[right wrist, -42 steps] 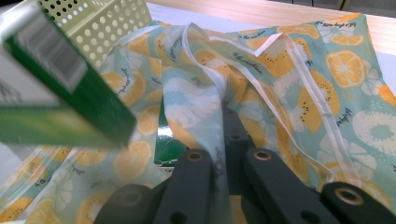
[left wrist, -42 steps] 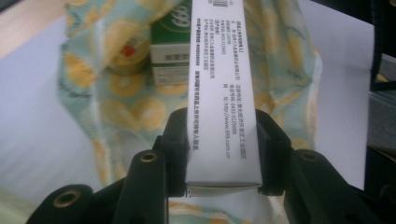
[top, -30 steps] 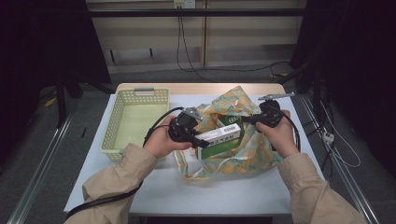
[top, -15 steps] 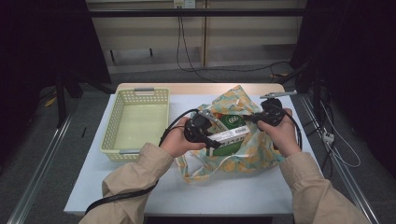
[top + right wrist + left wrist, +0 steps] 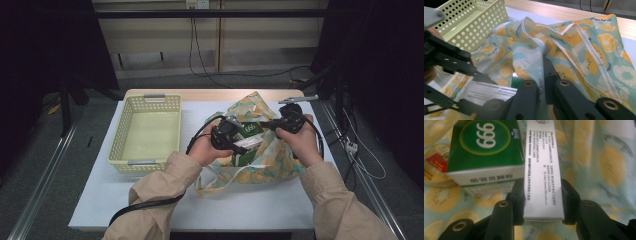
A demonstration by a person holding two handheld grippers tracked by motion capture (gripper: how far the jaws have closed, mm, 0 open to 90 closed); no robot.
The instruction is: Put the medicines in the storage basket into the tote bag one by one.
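Moved: left claw (image 5: 543, 202), pinching white cardboard box (image 5: 541, 170), now over bag (image 5: 270, 160).
Right claw (image 5: 541, 75): clamped on thin printed cloth.
Hidden: box's far end.

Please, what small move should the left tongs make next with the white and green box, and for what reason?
Probably ease the box deeper into the fruit-print bag before letting go. The left tongs clamp its white side, and its end already points into the mouth, which the right tongs hold up by the cloth. Another green box lies close beside, so go slowly.
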